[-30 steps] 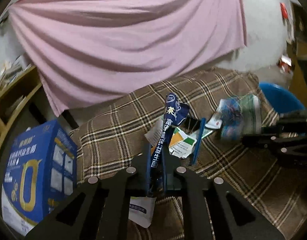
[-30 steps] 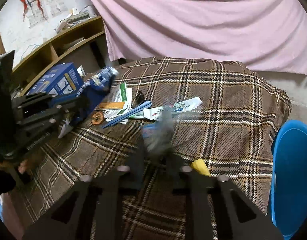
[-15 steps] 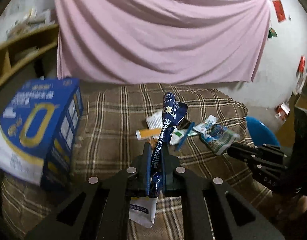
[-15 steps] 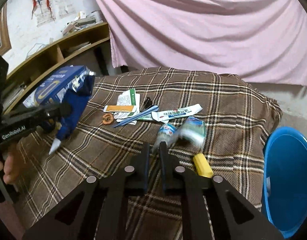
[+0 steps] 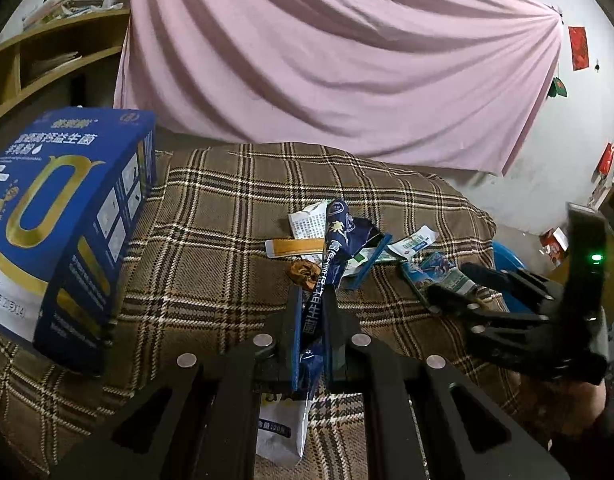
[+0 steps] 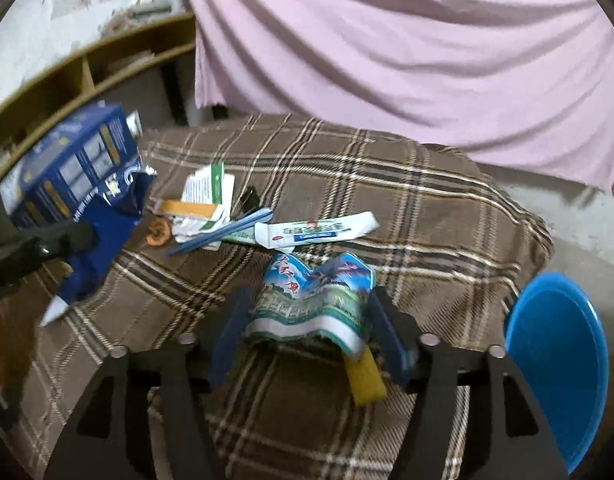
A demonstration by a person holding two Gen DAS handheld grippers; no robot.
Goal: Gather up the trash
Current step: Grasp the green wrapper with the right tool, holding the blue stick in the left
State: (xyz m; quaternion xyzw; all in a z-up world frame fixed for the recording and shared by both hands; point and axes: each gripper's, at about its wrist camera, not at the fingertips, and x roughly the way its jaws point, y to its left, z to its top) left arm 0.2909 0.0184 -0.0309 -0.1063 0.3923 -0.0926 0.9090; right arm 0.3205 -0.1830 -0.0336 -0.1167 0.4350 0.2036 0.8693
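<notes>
A: Where's the trash now?

B: 2 pieces are in play. The dark blue wrapper [image 5: 335, 256] stands clamped in the left gripper [image 5: 311, 320], jaws together on it, lifted off the plaid blanket [image 5: 211, 240], I'd say so it can be carried off.

A: And the right gripper [image 6: 307, 320]?

B: Its jaws have just been opening. The green-and-blue packet [image 6: 313, 296] sits between the spread fingers [image 6: 227, 328], seemingly not pressed. Whether that is a release or a regrip, I can't tell.

A: What's left?

B: Near the blanket's middle: a toothpaste tube [image 6: 315, 230], papers [image 6: 207, 188], a blue stick [image 6: 223, 232]. The blue box [image 5: 63, 216] stands at its left edge; the blue bin [image 6: 555, 364], off its right edge, is probably the destination.
</notes>
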